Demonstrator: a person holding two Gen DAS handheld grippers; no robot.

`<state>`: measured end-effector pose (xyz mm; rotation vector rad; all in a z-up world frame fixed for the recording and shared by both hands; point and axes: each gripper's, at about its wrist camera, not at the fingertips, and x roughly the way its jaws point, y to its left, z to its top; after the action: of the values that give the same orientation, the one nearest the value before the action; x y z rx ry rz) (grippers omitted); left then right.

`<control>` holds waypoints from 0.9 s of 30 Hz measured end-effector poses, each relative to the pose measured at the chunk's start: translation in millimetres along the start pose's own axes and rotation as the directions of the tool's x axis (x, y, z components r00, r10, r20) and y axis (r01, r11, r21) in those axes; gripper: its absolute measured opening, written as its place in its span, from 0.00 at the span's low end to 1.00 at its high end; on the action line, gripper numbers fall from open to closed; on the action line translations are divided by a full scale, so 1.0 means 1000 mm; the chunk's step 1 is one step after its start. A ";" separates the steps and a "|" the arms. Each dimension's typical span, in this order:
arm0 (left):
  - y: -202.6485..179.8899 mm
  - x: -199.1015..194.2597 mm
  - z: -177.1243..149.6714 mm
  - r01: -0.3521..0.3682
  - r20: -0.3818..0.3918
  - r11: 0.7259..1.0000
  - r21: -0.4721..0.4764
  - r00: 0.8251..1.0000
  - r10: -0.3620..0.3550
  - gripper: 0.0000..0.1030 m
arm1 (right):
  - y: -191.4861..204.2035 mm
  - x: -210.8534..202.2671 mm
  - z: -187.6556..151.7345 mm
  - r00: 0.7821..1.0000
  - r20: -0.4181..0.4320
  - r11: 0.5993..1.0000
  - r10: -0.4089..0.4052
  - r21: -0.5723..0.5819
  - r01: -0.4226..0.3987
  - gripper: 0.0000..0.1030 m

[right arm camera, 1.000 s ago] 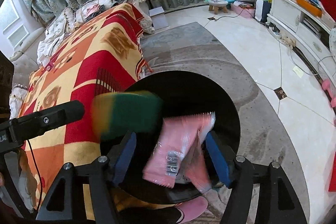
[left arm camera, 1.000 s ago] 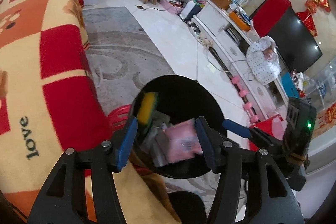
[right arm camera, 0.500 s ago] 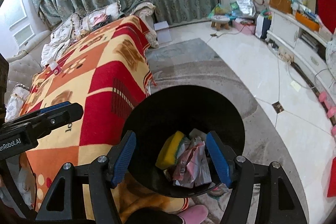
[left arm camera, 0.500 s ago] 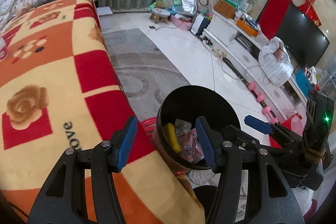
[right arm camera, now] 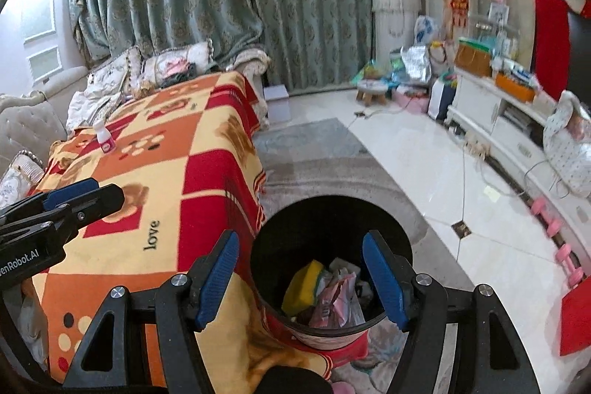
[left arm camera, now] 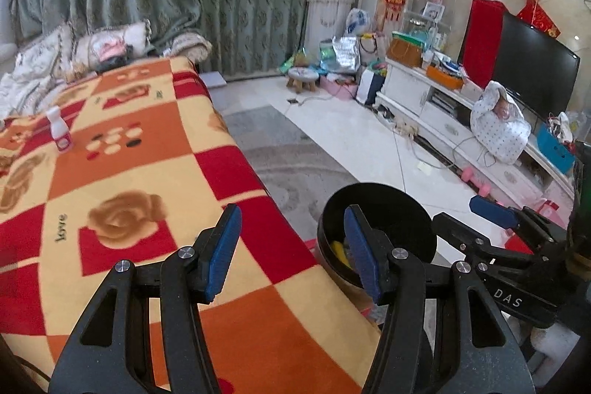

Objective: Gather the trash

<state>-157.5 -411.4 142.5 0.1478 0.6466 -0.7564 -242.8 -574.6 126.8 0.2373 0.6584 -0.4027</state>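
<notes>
- Two grippers, left gripper (left arm camera: 291,253) and right gripper (right arm camera: 301,277), spread wide, holding nothing.
- Black bin (right arm camera: 332,220) contains yellow sponge (right arm camera: 301,287) and pink wrapper (right arm camera: 338,301).
- White bottle (left arm camera: 59,132) stands on blanket (left arm camera: 122,180).

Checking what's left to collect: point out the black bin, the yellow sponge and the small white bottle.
black bin (right arm camera: 402,239), right wrist view, far rim.
yellow sponge (right arm camera: 301,288), right wrist view, yellow face.
small white bottle (left arm camera: 61,132), left wrist view, body.
</notes>
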 end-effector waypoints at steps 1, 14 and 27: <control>0.000 -0.004 0.001 -0.005 0.013 1.000 0.005 1.000 0.005 0.55 | 0.004 -0.005 0.000 1.000 0.012 1.000 0.000 -0.004 0.000 0.66; 0.010 -0.041 -0.007 -0.059 0.102 0.998 0.015 0.993 0.058 0.55 | 0.026 -0.042 0.005 0.994 0.109 1.000 -0.007 0.001 0.007 0.72; 0.010 -0.048 -0.007 -0.063 0.113 0.998 0.005 0.992 0.062 0.55 | 0.034 -0.054 0.007 0.989 0.143 0.999 -0.031 -0.012 0.033 0.77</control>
<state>-180.3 -373.9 164.4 0.1320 0.5292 -0.7024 -262.6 -530.7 169.2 0.1826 0.5247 -0.4411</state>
